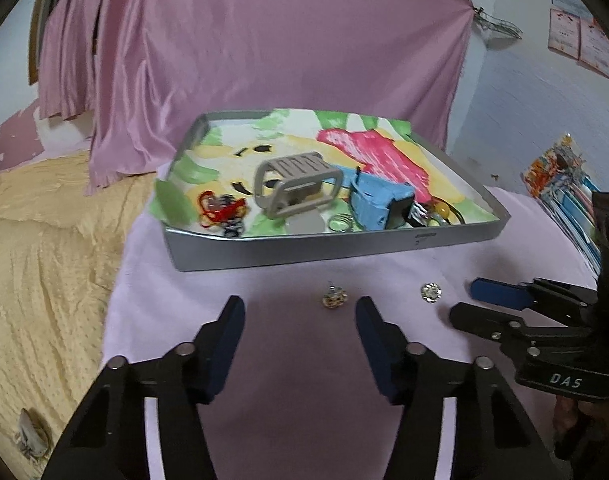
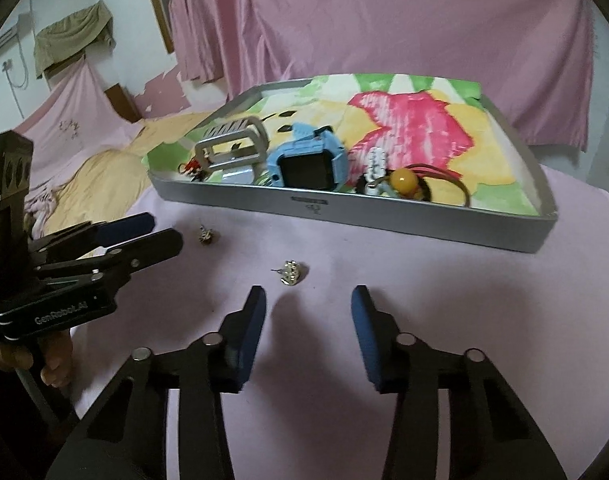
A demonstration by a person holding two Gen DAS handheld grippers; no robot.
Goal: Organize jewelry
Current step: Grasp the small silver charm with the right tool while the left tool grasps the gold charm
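bare cloth (image 1: 296, 360) before claws, two earrings (image 1: 333, 298) ahead, tray wall (image 1: 344, 246) beyond

My left gripper (image 1: 300, 312) is black plastic throughout — two angular fingers (image 1: 224, 332) lined on their inner faces with dark blue pads, a round silver screw head at each pivot along the linkage. The right gripper (image 2: 307, 304) is built the same: black arms, blue pads, four silver screws across its knuckles. Behind its tips, seen from my left camera, the body carries white "DAS" lettering; the left one's body reads "GenRobot.AI" on a black bar edged with pale lines. A hand (image 2: 52, 356) wraps the black handle below that bar.
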